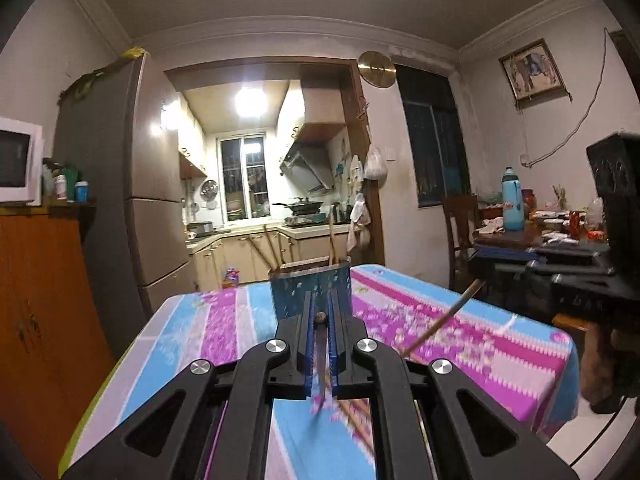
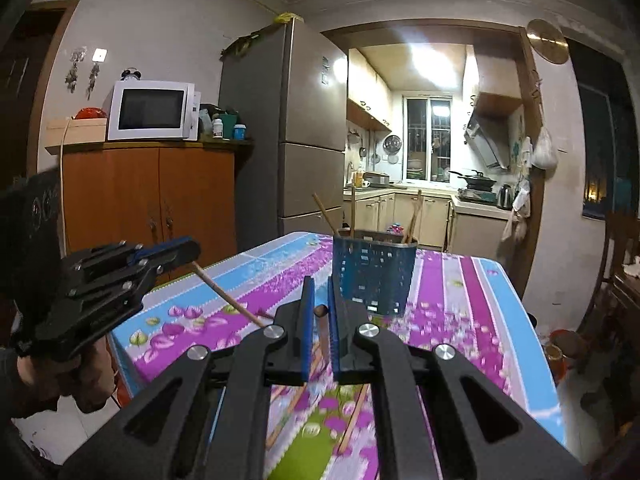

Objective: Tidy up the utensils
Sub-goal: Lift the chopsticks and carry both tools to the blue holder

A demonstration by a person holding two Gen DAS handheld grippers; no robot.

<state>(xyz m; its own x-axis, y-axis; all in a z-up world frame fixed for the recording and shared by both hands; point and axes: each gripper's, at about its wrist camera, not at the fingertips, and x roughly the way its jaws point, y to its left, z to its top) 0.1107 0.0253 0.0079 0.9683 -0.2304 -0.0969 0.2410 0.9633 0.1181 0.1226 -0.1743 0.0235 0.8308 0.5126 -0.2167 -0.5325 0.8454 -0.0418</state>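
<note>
Two chopsticks, one pinched in each gripper's jaws, left gripper (image 1: 319, 312) and right gripper (image 2: 321, 300); if we tilt either, it misses the holder (image 2: 374, 276).

Black tool (image 1: 320, 312), blue pads (image 1: 309, 344), silver screws (image 1: 277, 346)

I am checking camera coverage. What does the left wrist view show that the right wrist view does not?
Only left wrist view: the dining table with a blue bottle, and a framed picture. Only right wrist view: the red bowl beside the microwave. Both: the blue utensil holder and a chopstick between each view's own fingers.
</note>
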